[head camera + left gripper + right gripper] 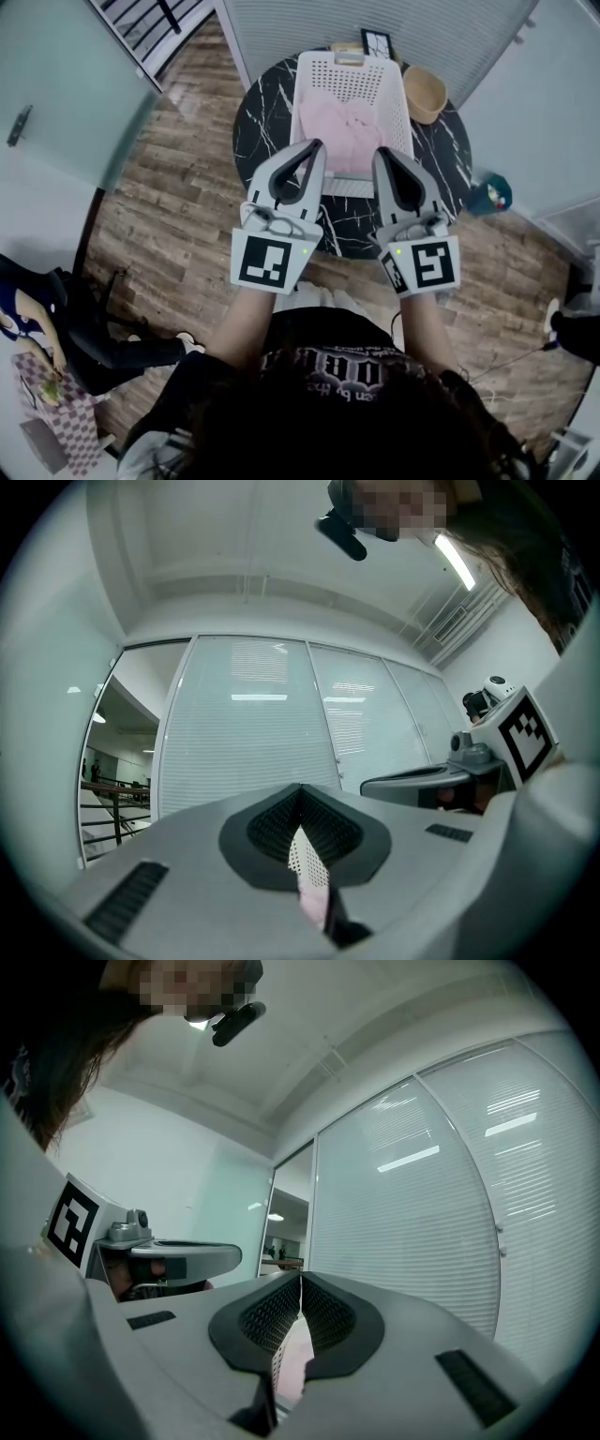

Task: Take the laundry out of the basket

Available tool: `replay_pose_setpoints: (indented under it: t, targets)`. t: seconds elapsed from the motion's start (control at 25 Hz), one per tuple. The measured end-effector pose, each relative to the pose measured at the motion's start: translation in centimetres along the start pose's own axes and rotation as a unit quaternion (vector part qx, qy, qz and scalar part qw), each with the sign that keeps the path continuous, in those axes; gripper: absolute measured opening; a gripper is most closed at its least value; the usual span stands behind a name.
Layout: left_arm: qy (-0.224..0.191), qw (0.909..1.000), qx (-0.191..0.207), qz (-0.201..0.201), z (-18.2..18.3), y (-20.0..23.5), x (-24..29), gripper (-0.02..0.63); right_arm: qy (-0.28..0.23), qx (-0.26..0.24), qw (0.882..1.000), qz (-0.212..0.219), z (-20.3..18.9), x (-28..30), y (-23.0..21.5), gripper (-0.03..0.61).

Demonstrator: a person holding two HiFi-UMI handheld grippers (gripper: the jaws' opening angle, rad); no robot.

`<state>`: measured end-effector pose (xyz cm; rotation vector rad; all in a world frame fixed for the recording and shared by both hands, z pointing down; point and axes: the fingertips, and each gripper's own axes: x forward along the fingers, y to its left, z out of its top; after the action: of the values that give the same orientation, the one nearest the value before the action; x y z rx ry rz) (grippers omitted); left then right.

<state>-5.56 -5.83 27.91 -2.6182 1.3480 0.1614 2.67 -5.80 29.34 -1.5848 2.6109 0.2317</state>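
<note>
A round black marble table carries a white basket, a tan bowl and a frame.

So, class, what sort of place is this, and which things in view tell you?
Probably an office-type building, not a home: glass partition walls with blinds, a ceiling strip light, and a stair railing. The laundry basket just sits on a small round marble table.

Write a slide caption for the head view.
Left gripper and right gripper, both shut, poised by a white basket of pink laundry on a marble table.
</note>
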Motion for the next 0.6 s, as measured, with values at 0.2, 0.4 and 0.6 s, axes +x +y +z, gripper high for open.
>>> replay_pose_setpoints:
  t: [0.2,0.4,0.6]
  targets:
    - [0.002,0.9999,-0.002,0.011,-0.3,0.3,-0.3,0.0,0.003,0.003,1.0,0.005,-0.5,0.4,-0.1,0.028]
    - [0.003,0.9999,-0.005,0.01,-0.9,1.8,0.9,0.0,0.009,-0.003,1.0,0.0,-0.9,2.3,-0.4,0.028]
    - [0.0,0.9999,-0.01,0.004,-1.3,3.7,2.8,0.0,0.012,-0.004,1.0,-0.011,-1.5,4.5,-1.2,0.028]
